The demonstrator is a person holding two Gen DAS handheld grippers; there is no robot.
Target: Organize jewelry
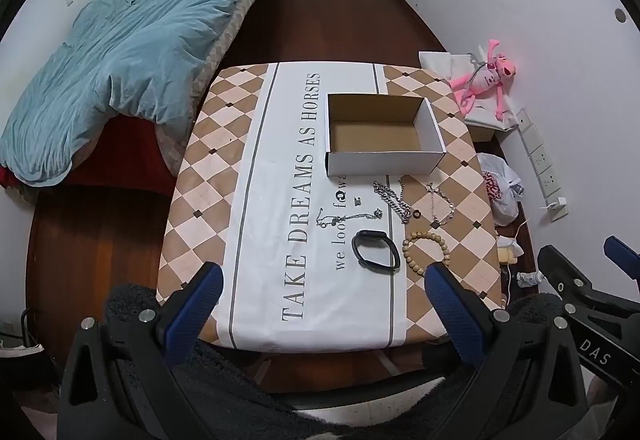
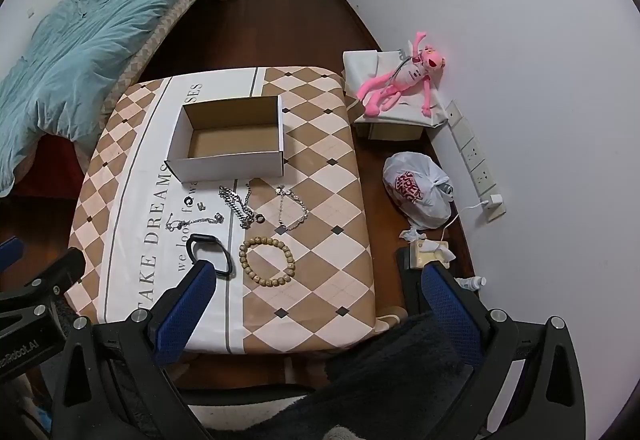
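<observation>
Jewelry (image 2: 244, 206), tablecloth (image 1: 276, 200) "TAKE DREAMS AS HORSES"

The white cardboard box (image 1: 386, 134) sits open on the table. Just in front of it lie silver chains (image 2: 240, 206), a black band (image 1: 376, 250) and a wooden bead bracelet (image 2: 267, 260).

Table (image 1: 280, 168), checkered cloth: open cardboard box (image 1: 384, 134); nearer, chains (image 1: 394, 200), black band (image 1: 376, 250), bead bracelet (image 1: 426, 254).

Left wrist view high over the near table edge, facing far toward the open white cardboard box (image 1: 386, 134); right wrist view just right, likewise angled; both share the brown-and-cream checked tablecloth (image 1: 208, 160).
</observation>
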